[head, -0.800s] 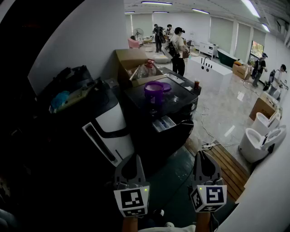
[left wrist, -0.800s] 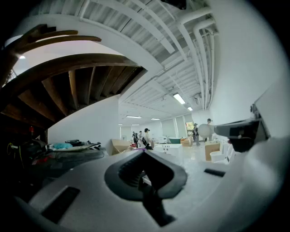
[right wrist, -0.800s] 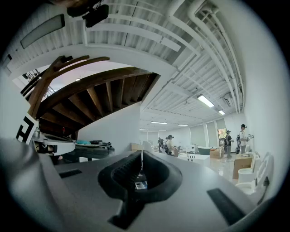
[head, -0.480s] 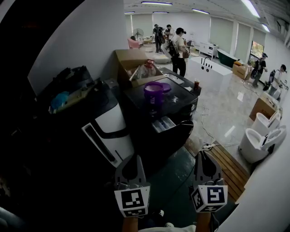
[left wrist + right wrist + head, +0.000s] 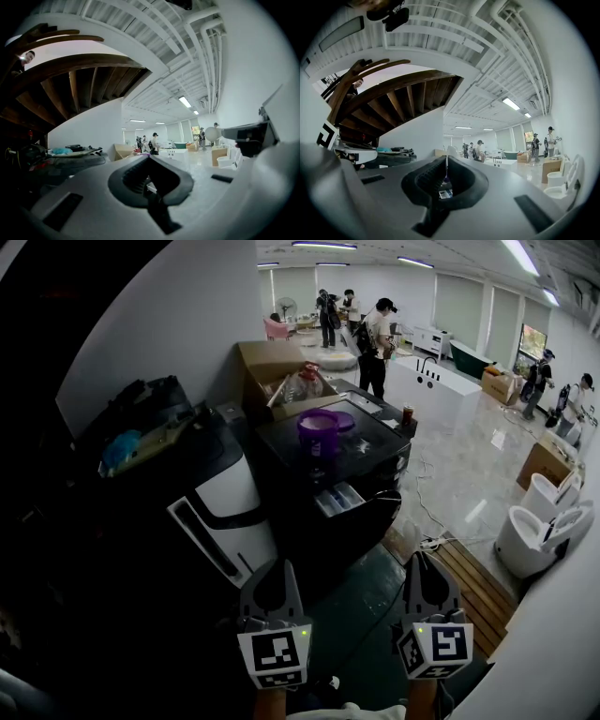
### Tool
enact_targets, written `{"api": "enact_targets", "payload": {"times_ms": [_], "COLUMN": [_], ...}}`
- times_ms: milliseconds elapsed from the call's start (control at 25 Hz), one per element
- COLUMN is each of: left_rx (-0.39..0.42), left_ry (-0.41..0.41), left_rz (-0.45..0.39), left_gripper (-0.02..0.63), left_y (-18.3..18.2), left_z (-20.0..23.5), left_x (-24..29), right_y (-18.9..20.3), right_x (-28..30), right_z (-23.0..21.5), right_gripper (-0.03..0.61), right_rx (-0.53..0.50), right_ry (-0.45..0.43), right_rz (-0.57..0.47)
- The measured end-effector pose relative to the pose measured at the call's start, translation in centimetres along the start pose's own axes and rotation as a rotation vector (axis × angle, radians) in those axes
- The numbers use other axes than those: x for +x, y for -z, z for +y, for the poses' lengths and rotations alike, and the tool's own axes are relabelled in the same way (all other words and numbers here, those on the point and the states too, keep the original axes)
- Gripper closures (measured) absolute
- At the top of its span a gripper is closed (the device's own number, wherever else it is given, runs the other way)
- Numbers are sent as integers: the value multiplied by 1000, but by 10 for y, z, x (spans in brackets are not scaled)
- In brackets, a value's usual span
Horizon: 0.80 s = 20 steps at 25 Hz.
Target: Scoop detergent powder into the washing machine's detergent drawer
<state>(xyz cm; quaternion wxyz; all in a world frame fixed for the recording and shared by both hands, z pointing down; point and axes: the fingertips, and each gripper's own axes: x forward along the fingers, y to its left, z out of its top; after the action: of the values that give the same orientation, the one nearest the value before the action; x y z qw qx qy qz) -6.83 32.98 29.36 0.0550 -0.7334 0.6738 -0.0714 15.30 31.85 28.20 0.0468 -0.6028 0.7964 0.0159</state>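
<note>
Currently standing well back from the washing machine, dark-bodied, across a stretch of floor. Holding left gripper and right gripper low, side by side and apart, pointed toward the machine. Jaws of both pressed together at the tips, gripping nothing; confirmed in each gripper view.

Detergent tub, purple, upright on the machine's top, lid apparently off and lying just beside. Detergent drawer pulled out of the front, below the tub, pale compartments showing. No scoop made out at this range; possibly inside the tub. Task judged not yet begun.

Hazards ahead:
- Tipping the tub by nudging it with closed jaws; better to open wide before reaching in.
- Spilling powder down the machine's front while carrying from tub to drawer, through tilting the scoop.
- Missing the intended compartment, narrow and close-set.
- Catching a foot on the power strip lying on the floor near the machine while stepping in.
</note>
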Motion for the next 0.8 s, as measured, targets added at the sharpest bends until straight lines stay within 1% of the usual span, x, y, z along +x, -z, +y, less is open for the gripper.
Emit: {"api": "enact_targets", "payload": {"times_ms": [360, 560, 800], "left_rx": [-6, -6, -4], "left_ry": [15, 37, 60], "left_rz": [5, 6, 13], "left_gripper": [612, 612, 612], "left_y": [8, 13, 19], "left_z": [12, 19, 23], "left_x": [28, 47, 67], "right_y": [7, 11, 20], "right_x": [29, 45, 59], "right_z": [8, 11, 10], "right_gripper": [557, 557, 557], "right_rx": [18, 52, 28], "right_ry": [-4, 9, 27], "right_rz": [1, -10, 17]}}
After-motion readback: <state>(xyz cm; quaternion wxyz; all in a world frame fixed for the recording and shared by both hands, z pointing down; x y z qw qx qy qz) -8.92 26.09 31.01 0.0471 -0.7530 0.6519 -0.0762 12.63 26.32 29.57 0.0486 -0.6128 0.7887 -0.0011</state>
